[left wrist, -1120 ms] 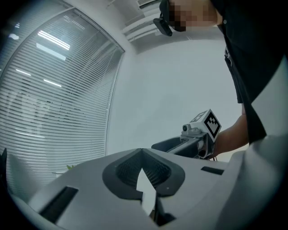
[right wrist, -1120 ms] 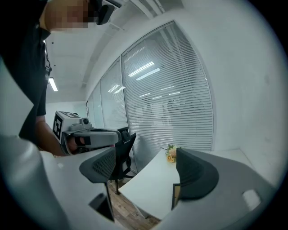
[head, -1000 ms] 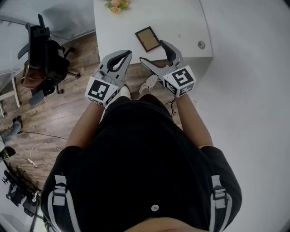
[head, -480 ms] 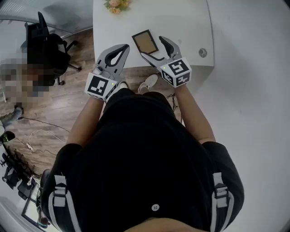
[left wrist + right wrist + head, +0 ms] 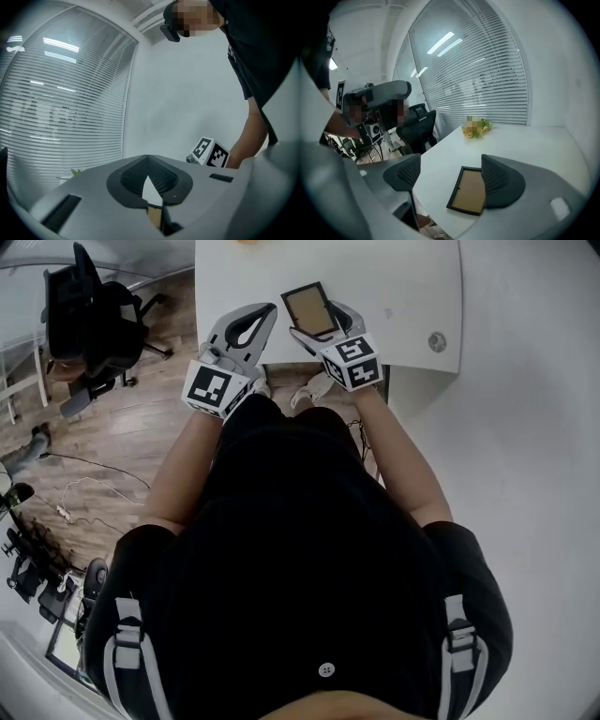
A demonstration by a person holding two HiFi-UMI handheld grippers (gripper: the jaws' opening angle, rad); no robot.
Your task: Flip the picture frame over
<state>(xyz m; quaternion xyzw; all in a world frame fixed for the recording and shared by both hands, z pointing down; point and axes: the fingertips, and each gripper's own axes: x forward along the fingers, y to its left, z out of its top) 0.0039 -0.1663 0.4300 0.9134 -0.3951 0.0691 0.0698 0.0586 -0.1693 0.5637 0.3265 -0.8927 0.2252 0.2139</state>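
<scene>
The picture frame [image 5: 307,307] lies flat near the front edge of the white table [image 5: 403,296], a brown panel in a thin dark border facing up. My right gripper [image 5: 317,326] is open at the frame's near end, with one jaw over its right side and the other off the table edge to the left. The right gripper view shows the frame [image 5: 468,191] partly hidden behind the right jaw, with the right gripper [image 5: 450,172] open. My left gripper [image 5: 267,311] is shut and empty, just left of the frame at the table edge. In its own view the left gripper [image 5: 149,163] has its jaws meeting.
A small bunch of flowers [image 5: 477,127] stands further back on the table. A round grommet [image 5: 437,341] sits at the table's right. A black office chair [image 5: 80,310] stands on the wooden floor to the left, with cables [image 5: 66,507] lying there. Window blinds line the back.
Both grippers have moved forward to the table edge. The right gripper's open jaws now reach over the frame's near end. The frame lies where it was.
</scene>
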